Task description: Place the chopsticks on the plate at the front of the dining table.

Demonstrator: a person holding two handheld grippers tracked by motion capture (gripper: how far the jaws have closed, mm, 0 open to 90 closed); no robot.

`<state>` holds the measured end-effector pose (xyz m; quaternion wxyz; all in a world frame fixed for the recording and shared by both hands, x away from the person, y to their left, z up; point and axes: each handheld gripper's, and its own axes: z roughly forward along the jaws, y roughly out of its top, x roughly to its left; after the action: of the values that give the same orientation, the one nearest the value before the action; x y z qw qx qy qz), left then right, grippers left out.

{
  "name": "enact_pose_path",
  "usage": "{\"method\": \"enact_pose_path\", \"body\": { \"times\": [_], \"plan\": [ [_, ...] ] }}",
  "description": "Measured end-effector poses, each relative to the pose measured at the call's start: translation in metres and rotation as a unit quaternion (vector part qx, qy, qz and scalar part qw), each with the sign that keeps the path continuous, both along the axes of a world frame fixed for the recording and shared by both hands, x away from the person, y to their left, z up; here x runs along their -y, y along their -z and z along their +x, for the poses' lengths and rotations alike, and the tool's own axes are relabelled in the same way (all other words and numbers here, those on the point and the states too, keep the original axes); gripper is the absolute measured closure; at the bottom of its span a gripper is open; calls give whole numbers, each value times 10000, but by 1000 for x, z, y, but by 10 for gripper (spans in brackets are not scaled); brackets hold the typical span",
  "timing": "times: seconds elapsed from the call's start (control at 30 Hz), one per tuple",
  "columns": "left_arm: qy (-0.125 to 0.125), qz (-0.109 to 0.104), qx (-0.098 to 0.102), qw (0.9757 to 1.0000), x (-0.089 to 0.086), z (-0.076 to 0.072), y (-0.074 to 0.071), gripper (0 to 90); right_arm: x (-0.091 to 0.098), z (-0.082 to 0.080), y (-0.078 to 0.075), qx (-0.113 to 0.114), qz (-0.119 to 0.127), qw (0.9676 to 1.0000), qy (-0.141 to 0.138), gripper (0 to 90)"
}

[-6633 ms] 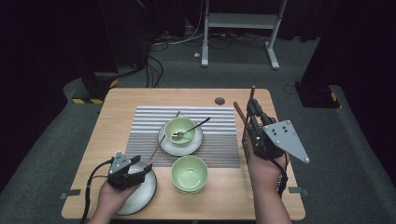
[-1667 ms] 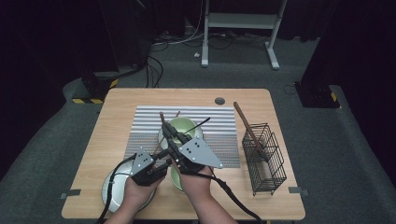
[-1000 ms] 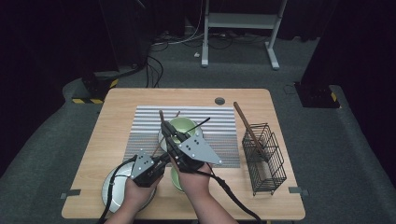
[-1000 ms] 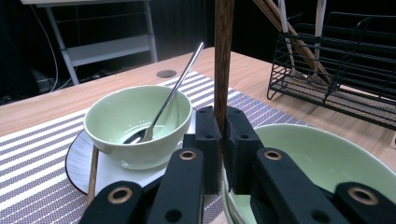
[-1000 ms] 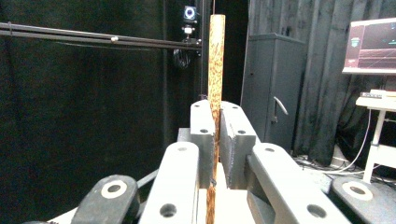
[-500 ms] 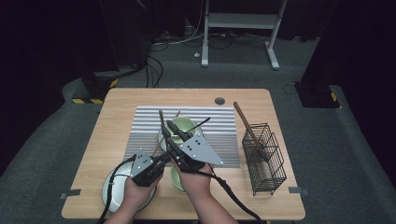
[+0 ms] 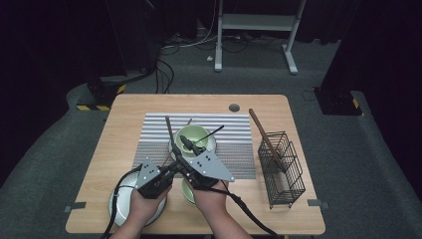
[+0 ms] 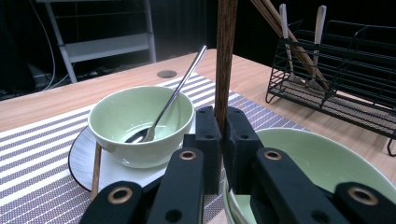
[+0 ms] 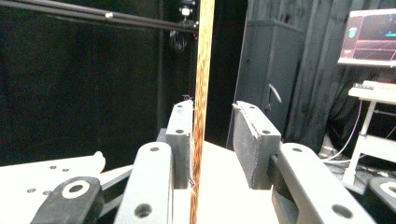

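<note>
A brown wooden chopstick stands nearly upright over the striped mat. My left gripper is shut on its lower part, and the chopstick rises straight from between the pads. My right gripper sits higher on the same chopstick. Its jaws have just been opening; the stick leans on the left pad, with a gap to the right pad. In the high view the left gripper and right gripper meet near the table's front middle.
A green bowl with a metal spoon sits on a plate, and another chopstick lies beside it. A second green bowl is under my hands. A black wire rack stands right, a white plate front left.
Since the earliest frame both hands have come from the table's sides to the front middle, with a chopstick between them. Over the last second nothing visibly moves in the high view.
</note>
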<state>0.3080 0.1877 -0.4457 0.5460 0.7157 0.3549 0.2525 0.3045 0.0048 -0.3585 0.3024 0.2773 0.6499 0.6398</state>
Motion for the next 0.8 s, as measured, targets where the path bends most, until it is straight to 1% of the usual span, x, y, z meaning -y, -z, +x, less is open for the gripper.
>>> {"method": "enact_pose_path", "body": {
  "times": [0.03, 0.13, 0.17, 0.33, 0.5, 0.63, 0.73, 0.8],
  "plan": [
    [6, 9, 2, 10000, 0, 0, 0, 849, -2, 0, 5, -55, -56, 10000, -17, 675],
    [17, 3, -5, 10000, 0, 0, 0, 849, -4, 1, 9, -76, -105, 9999, -25, 672],
    [33, 7, 5, 10000, 0, -1, 1, 849, -6, 2, 13, -119, -149, 9998, -16, 675],
    [63, 18, 1, 10000, 1, -2, 1, 848, -8, 5, 19, -210, -203, 9996, -4, 676],
    [95, 0, 5, 10000, 0, -4, 1, 849, -6, 10, 22, -279, -196, 9994, 54, 679],
    [107, -35, 13, 9999, 0, -5, 1, 848, -2, 14, 23, -351, -115, 9993, 110, 679],
    [143, -27, 16, 9999, -1, -5, 0, 847, 4, 19, 23, -412, -72, 9989, 217, 672],
    [158, -59, 6, 9999, -2, -6, -1, 846, 7, 22, 24, -480, -17, 9985, 262, 670]
  ]
}}
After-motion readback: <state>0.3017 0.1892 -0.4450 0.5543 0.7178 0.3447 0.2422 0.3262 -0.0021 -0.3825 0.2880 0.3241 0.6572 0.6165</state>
